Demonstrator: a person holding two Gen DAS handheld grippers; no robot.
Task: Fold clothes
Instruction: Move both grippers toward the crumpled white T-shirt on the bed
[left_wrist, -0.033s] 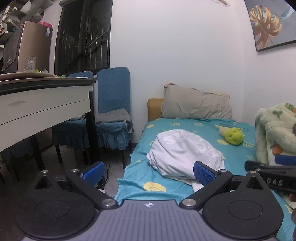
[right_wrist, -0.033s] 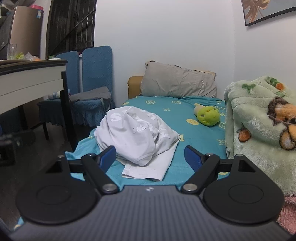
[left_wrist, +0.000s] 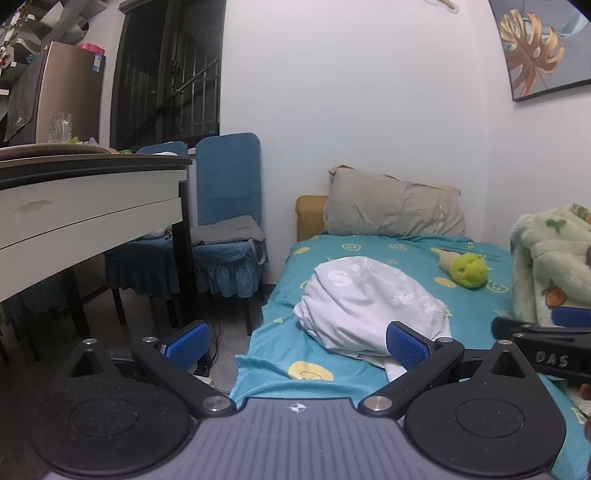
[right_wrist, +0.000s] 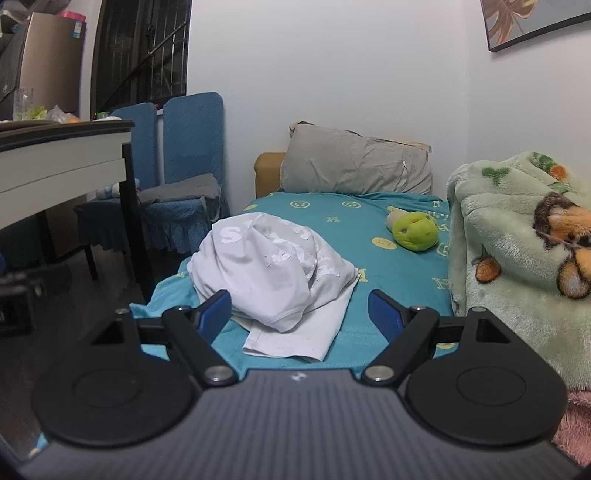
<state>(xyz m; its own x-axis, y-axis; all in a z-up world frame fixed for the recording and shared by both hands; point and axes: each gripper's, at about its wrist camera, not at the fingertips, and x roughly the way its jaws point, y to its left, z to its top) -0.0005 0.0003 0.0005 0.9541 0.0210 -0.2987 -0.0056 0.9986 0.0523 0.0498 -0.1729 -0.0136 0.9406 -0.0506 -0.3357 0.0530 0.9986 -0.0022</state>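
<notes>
A white garment (left_wrist: 369, 306) (right_wrist: 273, 273) with pale lettering lies in a crumpled heap on the teal bed sheet (left_wrist: 391, 254) (right_wrist: 332, 210), near the bed's front left corner. My left gripper (left_wrist: 295, 343) is open in front of the heap. Its left pad hangs over the floor, its right pad is by the heap's near edge, and nothing is between them. My right gripper (right_wrist: 300, 314) is open too, low before the garment's loose hem, with no cloth pinched. Its black body (left_wrist: 550, 358) shows at the right edge of the left wrist view.
A green plush toy (left_wrist: 469, 269) (right_wrist: 415, 230) and a grey pillow (left_wrist: 395, 210) (right_wrist: 354, 166) lie farther back on the bed. A pale green fleece blanket (right_wrist: 517, 240) is piled at the right. A white table (left_wrist: 85, 214) and blue chairs (left_wrist: 225, 206) stand on the left.
</notes>
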